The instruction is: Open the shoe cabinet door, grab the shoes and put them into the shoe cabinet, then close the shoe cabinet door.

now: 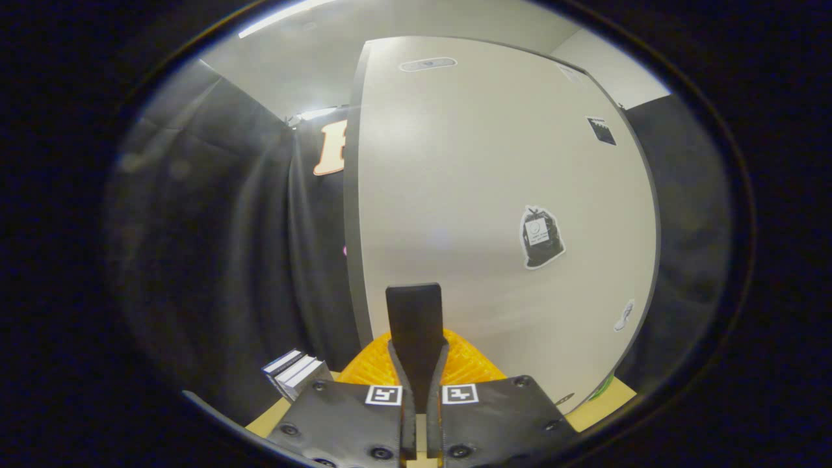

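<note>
- Gripper (416, 305) with its two fingers pressed together, no gap between them, nothing held.
- Fingertips (414, 312) raised in front of the cabinet door (494, 214), seemingly close to its pale face; contact with the door impossible to tell.
- Door pale and smooth, with a darker edge down its left side, standing upright straight ahead of the fingers.
- Whether fully shut or slightly ajar: impossible to tell from this angle.
- Dark bag-shaped sticker (541, 237) on the door, right of and above the fingertips.
- Small dark square sticker (601, 130) near the door's upper right corner.
- Small pale sticker (624, 315) low by the door's right edge.
- Oval recess (428, 64) near the top of the door.
- Orange ribbed thing (465, 364) just behind the fingers at the foot of the door, partly hidden by them; what it is, impossible to tell.
- Small stack of pale boxes (294, 374) left of the fingers, beside the orange thing, on a light wooden surface (270, 421).
- Strip of the same wooden surface also right of the gripper, below the door's lower right corner.
- Black cloth wall (221, 247) to the left of the door and again beyond its right edge.
- Bright ceiling light strip (286, 16) overhead.
</note>
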The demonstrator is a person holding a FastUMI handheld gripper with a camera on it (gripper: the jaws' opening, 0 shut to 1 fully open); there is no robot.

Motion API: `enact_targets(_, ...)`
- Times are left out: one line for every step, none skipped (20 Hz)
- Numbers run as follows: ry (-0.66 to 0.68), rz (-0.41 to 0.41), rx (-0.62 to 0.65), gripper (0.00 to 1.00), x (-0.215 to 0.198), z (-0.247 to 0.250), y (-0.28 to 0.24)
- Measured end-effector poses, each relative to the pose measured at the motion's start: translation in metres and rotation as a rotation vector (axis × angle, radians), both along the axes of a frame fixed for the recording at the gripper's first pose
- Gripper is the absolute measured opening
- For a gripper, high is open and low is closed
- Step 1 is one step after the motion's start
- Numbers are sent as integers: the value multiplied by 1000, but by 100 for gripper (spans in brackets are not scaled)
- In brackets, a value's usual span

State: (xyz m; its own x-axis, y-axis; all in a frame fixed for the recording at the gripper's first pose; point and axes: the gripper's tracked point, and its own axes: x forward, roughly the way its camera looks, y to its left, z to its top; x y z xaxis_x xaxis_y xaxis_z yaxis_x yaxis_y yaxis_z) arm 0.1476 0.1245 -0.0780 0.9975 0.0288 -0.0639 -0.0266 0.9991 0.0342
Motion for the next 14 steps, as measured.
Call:
enact_targets(2, 14, 4, 8, -4, 1, 0)
enact_targets(3, 31, 8, 8, -8, 3, 1)
enact_targets(4, 49, 13, 8, -13, 5, 1)
enact_targets(7, 71, 18, 8, -19, 6, 1)
enact_targets(12, 94, 22, 8, -26, 8, 1)
enact_targets(17, 118, 22, 8, -29, 8, -1)
enact_targets(21, 141, 18, 8, -34, 9, -2)
enact_targets(25, 163, 11, 8, -43, 12, -4)
enact_targets(28, 186, 5, 8, -50, 15, -6)
enact_targets(32, 210, 6, 8, -57, 17, -9)
enact_targets(37, 229, 6, 8, -63, 19, -12)
enact_targets(40, 243, 2, 8, -71, 22, -16)
enact_targets(42, 255, 0, 8, -78, 24, -20)
enact_targets(42, 265, 0, 8, -82, 24, -24)
